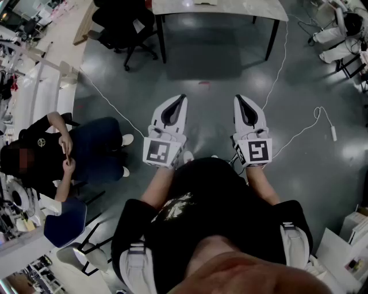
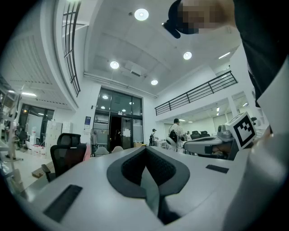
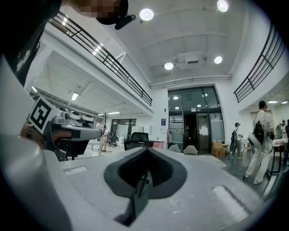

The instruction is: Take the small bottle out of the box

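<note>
The person stands with both grippers held level and side by side in front of the body, over bare grey floor (image 1: 207,115). The left gripper (image 1: 179,99) has its jaws pressed together with nothing between them. In its own view the two dark pads meet along a single seam. The right gripper (image 1: 241,97) looks the same, jaws closed on each other and empty.

Neither the small bottle nor the box shows in any view. The head view takes in only the floor, a white cable (image 1: 282,63) trailing across it, a table (image 1: 230,8) and a black office chair (image 1: 123,23) ahead, and a seated person (image 1: 63,149) off to the left. Both gripper views look out across an open hall at eye level, with no work surface near the jaws.

So the direction from the grippers to the bottle, its long axis and which hand is nearer cannot be told here. As a judgement, the task has not begun: the box must first be found and approached, and one gripper opened before any reach.
</note>
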The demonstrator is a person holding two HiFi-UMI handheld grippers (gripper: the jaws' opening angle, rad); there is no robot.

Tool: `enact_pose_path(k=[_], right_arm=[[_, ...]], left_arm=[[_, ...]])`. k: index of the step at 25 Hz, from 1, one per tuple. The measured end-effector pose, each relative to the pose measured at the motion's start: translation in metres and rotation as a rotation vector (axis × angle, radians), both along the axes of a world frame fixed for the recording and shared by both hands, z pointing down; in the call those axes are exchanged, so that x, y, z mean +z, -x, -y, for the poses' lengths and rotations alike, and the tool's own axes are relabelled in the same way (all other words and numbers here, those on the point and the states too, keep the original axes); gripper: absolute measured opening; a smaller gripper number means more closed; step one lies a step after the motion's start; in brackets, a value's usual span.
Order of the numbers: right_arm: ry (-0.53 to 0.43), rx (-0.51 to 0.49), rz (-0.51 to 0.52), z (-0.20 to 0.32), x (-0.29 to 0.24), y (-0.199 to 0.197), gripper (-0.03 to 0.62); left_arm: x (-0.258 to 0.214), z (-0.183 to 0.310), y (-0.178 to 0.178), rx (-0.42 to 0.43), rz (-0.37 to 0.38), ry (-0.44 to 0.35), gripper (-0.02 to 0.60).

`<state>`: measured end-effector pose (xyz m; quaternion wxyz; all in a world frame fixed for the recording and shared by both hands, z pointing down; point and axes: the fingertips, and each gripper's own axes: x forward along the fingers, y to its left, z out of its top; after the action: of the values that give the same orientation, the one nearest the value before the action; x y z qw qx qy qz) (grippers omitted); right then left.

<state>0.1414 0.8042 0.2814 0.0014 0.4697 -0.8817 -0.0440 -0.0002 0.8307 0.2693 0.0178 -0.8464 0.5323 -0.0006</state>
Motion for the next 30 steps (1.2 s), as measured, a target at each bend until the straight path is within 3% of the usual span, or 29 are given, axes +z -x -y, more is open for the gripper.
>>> enact_pose_path(k=[3,13,19,27,30], right_arm=[[0.003,-0.007,0.04,0.003,-0.006,-0.009,-0.007],[-0.042,-0.015,0.014,-0.021,0.006,-0.036,-0.006],[-0.039,-0.001,0.029,-0.031,0.012,-0.056,-0.006],[-0.048,0.002,0.02,-0.043,0.019,-0.072,-0.006],[-0.076,-0.016,0.016,-0.047,0.014,-0.07,-0.006]], left_arm=[[0.002,-0.001,-0.004,0.0,0.025,-0.046,0.009],[0.023,-0.018,-0.035,-0.007,0.037,-0.041,0.009],[0.02,-0.026,-0.058,-0.007,0.001,0.007,0.009],[0.02,-0.039,-0.076,-0.006,-0.037,-0.002,0.009],[0.021,-0.042,-0.075,-0.009,-0.019,-0.031,0.009]])
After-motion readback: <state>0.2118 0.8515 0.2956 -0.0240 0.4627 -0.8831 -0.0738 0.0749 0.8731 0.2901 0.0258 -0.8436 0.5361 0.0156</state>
